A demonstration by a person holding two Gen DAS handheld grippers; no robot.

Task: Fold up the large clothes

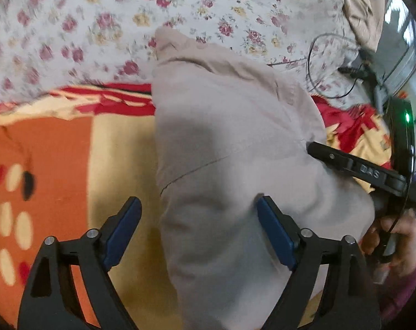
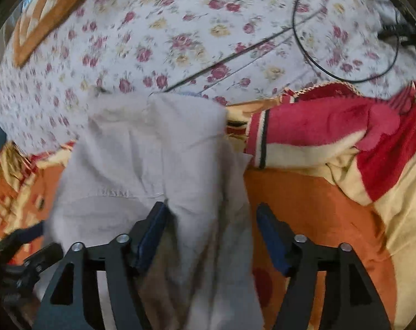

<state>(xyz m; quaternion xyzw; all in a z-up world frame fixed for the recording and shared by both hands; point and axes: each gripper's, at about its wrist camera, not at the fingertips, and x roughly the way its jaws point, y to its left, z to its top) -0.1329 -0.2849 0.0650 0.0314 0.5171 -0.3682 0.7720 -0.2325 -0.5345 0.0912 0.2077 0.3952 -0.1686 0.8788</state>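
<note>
Left wrist view: left gripper [image 1: 198,229] fingers wide apart, nothing pinched; the left pad over bare blanket [image 1: 43,148], the right pad resting on or just above the garment [image 1: 235,126]. The garment, pale beige, lies in a long folded band across the orange-and-cream blanket, its far end reaching the floral sheet [image 1: 98,27]. Right gripper [image 1: 353,166] enters from the right edge, a hand [image 1: 392,236] on its grip, tip at the garment's side, likely steadying the fold. Right wrist view: right gripper [image 2: 210,233] fingers apart, cloth between them but not clamped, so the garment [image 2: 153,148] looks let go to settle flat. A black cable [image 2: 345,77] loops on the sheet [image 2: 180,22] beyond, clear of the work.
</note>
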